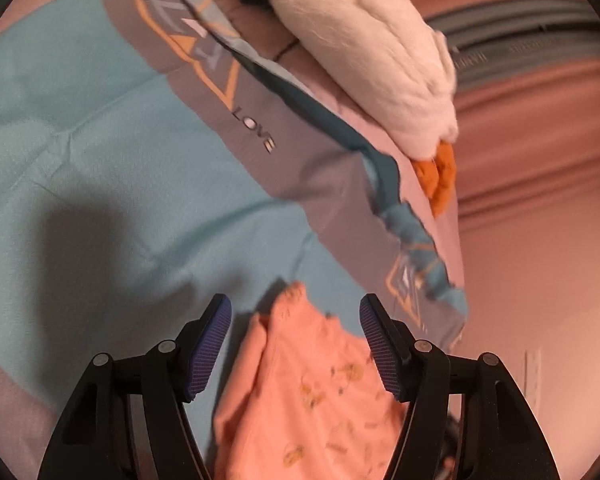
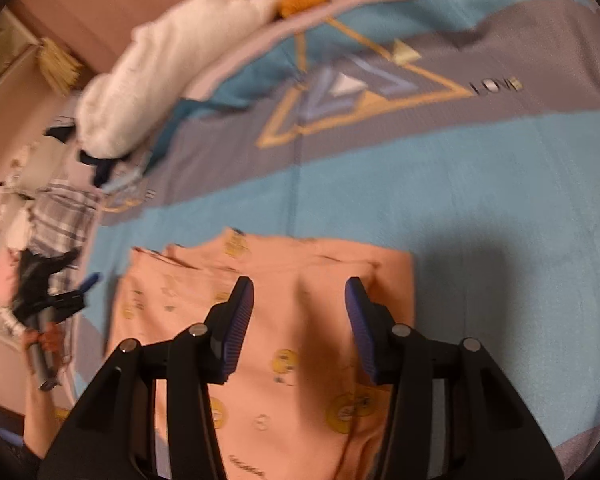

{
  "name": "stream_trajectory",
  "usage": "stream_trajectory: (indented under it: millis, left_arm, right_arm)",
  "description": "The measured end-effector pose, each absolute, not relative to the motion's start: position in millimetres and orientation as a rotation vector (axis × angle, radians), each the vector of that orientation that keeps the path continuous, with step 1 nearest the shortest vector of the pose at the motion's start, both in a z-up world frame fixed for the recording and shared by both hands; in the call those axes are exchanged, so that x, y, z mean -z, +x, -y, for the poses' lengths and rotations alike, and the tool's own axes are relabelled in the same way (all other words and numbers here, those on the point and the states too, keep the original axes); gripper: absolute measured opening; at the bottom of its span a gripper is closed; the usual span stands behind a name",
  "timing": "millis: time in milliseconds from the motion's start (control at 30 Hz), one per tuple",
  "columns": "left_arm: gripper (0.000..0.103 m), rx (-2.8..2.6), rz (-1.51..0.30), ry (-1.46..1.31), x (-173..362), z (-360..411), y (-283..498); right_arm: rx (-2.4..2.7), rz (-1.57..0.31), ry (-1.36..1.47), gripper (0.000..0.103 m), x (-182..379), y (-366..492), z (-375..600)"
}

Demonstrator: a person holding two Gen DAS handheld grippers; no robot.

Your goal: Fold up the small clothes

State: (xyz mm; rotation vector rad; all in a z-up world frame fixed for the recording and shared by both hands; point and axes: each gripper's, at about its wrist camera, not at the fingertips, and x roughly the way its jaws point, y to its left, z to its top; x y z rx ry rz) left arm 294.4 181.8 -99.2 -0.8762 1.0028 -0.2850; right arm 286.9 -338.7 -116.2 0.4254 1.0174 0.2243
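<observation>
A small pink garment (image 2: 284,332) with yellow smiley prints lies partly folded on the blue and grey bedsheet (image 2: 480,184). My right gripper (image 2: 300,300) is open above its middle, holding nothing. In the left wrist view the same pink garment (image 1: 300,392) lies below my left gripper (image 1: 296,316), which is open and empty over the garment's edge. The left gripper also shows in the right wrist view (image 2: 88,284) at the left, beside the garment.
A white plush toy (image 1: 372,48) with orange feet (image 1: 436,176) lies at the sheet's edge. A pile of clothes, one checked (image 2: 60,208), sits left of the bed. The bedsheet (image 1: 100,128) spreads wide to the left.
</observation>
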Motion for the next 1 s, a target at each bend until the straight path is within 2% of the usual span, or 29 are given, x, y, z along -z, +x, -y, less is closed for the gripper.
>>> stream_trajectory:
  millis: [67,100,133,233,433,533,633,700,767,800,833,1000]
  left_arm:
    - [0.065,0.313,-1.023,-0.854,98.9,-176.5,291.2]
    - [0.065,0.335,-1.034,-0.84,99.5,-172.3,288.3]
    - [0.065,0.349,-1.044,-0.828,99.2,-166.6,288.7]
    - [0.065,0.397,-1.084,-0.796,106.4,-145.5,286.3]
    - [0.065,0.396,-1.148,-0.664,123.7,-104.9,292.6]
    - [0.065,0.348,-1.156,-0.598,132.3,-96.9,298.6]
    - [0.065,0.301,-1.149,-0.577,139.0,-100.0,301.6]
    - [0.065,0.289,-1.146,-0.601,141.1,-105.0,302.0]
    - [0.065,0.312,-1.143,-0.609,137.5,-106.0,298.9]
    - [0.065,0.32,-1.138,-0.585,133.4,-104.2,297.1]
    - [0.065,0.329,-1.131,-0.563,129.1,-102.1,295.5]
    - [0.065,0.375,-1.124,-0.553,124.3,-90.0,299.1]
  right_arm:
    - [-0.207,-1.03,0.42,0.04,123.5,289.4,337.8]
    - [-0.201,-1.034,0.412,0.025,126.5,290.1,336.7]
    - [-0.2,-1.04,0.401,0.014,129.3,291.1,335.0]
    - [-0.172,-1.058,0.347,0.006,135.5,293.1,329.2]
    - [-0.147,-0.899,0.311,0.002,106.7,285.5,332.8]
    - [-0.075,-0.833,0.252,0.003,91.7,288.2,339.4]
    - [-0.045,-0.929,0.212,0.006,106.6,301.0,340.3]
    - [-0.036,-0.924,0.187,0.007,109.2,297.9,339.3]
    - [-0.097,-0.919,0.255,0.014,108.2,290.6,342.0]
    - [-0.12,-0.921,0.282,0.028,107.9,288.9,342.8]
    - [-0.137,-0.919,0.301,0.037,107.5,286.8,344.5]
    - [-0.14,-0.962,0.28,0.037,117.4,288.1,335.1]
